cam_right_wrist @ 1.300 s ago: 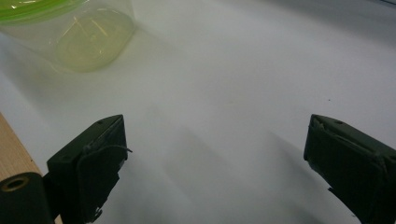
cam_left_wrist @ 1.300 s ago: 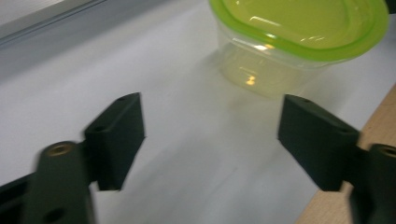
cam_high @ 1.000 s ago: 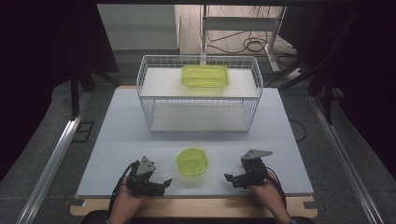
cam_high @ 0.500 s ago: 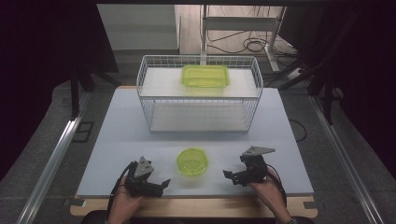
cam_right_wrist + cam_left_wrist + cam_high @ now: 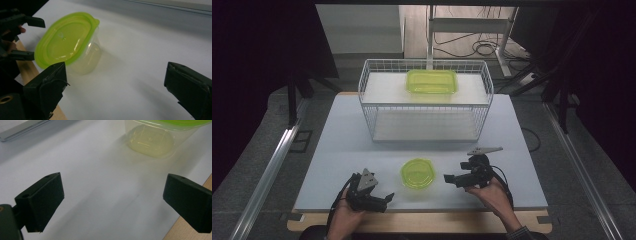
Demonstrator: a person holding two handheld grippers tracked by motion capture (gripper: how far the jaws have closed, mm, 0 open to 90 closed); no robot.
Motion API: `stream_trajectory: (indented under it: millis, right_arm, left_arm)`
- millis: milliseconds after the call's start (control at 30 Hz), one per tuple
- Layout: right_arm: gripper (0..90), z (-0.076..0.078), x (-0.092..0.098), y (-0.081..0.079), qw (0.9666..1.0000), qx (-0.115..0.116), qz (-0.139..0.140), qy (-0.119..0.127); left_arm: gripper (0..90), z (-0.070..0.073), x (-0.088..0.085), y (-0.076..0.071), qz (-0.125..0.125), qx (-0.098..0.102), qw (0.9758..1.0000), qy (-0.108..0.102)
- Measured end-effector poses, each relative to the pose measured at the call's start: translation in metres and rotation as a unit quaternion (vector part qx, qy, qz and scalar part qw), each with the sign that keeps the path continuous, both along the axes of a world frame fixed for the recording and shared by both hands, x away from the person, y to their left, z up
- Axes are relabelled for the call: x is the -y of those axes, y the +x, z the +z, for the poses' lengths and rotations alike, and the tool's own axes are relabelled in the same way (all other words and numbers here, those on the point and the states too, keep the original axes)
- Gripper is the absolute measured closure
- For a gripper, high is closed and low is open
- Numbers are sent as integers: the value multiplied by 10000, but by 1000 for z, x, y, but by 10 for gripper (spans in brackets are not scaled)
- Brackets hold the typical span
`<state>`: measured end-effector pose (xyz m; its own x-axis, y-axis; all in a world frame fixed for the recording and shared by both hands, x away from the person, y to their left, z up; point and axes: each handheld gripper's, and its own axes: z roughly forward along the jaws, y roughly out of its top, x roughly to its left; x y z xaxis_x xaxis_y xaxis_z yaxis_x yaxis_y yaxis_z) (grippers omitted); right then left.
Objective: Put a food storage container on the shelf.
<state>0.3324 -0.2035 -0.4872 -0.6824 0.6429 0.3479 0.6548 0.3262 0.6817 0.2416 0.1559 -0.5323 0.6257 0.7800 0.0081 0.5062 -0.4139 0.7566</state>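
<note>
Closing in: both tongs, left and right, have edged nearer, wide and empty, flanking small lidded tub at worktop's near edge.

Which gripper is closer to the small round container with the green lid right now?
Roughly equal, the right slightly nearer. The right gripper sits just right of the round container; the left gripper sits lower left of it. Both jaws open.
</note>
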Motion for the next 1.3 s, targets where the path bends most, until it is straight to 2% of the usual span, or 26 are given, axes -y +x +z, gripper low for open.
stream_trajectory:
  millis: [167, 333, 400, 567, 700, 733, 767, 800, 867, 1000, 1067, 1100, 1133, 1167, 1200, 1300]
  right_arm:
    - [105, 4, -5, 6, 9999, -96, 33, 71]
    - [242, 7, -17, 14, 9998, -122, 179, 19]
    - [262, 7, -18, 15, 9997, -109, 212, 5]
    - [385, 6, -28, 23, 9986, -331, 370, 176]
    - [451, 4, -34, 30, 9970, -574, 424, 294]
    - [451, 4, -34, 30, 9970, -574, 424, 294]
    - [476, 2, -37, 34, 9955, -744, 454, 382]
    - [492, 0, -38, 36, 9948, -816, 462, 387]
    - [502, 0, -39, 37, 9944, -858, 479, 386]
    - [548, -7, -45, 44, 9910, -1144, 537, 449]
    - [562, -8, -45, 45, 9904, -1177, 544, 471]
    - [585, -10, -46, 47, 9877, -1364, 549, 530]
    - [585, -10, -46, 47, 9877, -1364, 549, 530]
    - [603, -12, -46, 49, 9861, -1447, 559, 590]
    - [651, -13, -47, 50, 9828, -1623, 573, 671]
    - [753, -14, -47, 52, 9781, -1836, 553, 804]
  left_arm:
    - [33, 0, 0, 0, 17, 11, 10000, 15]
    - [34, 0, -1, 0, 36, 17, 10000, 24]
    - [34, 0, -1, 0, 37, 21, 10000, 38]
    - [35, 0, -1, -1, 34, 28, 10000, 54]
    - [35, 0, -1, -1, 33, 29, 10000, 56]
    - [35, 0, -1, -1, 33, 29, 10000, 56]
    - [35, 0, -1, -1, 29, 28, 10000, 70]
    - [35, 0, -1, -1, 28, 27, 10000, 71]
    - [35, 0, -1, -1, 24, 27, 10000, 71]
    - [35, 0, -1, -1, 13, 21, 10000, 80]
    - [36, 0, -1, -1, 9, 21, 10000, 84]
    - [35, 0, 0, -1, -4, 23, 10000, 91]
    - [35, 0, 0, -1, -4, 23, 10000, 91]
    - [35, 0, 0, -1, -9, 25, 10000, 93]
    - [35, 0, 0, -1, -12, 26, 10000, 94]
    - [35, 1, 0, -1, -12, 35, 9999, 95]
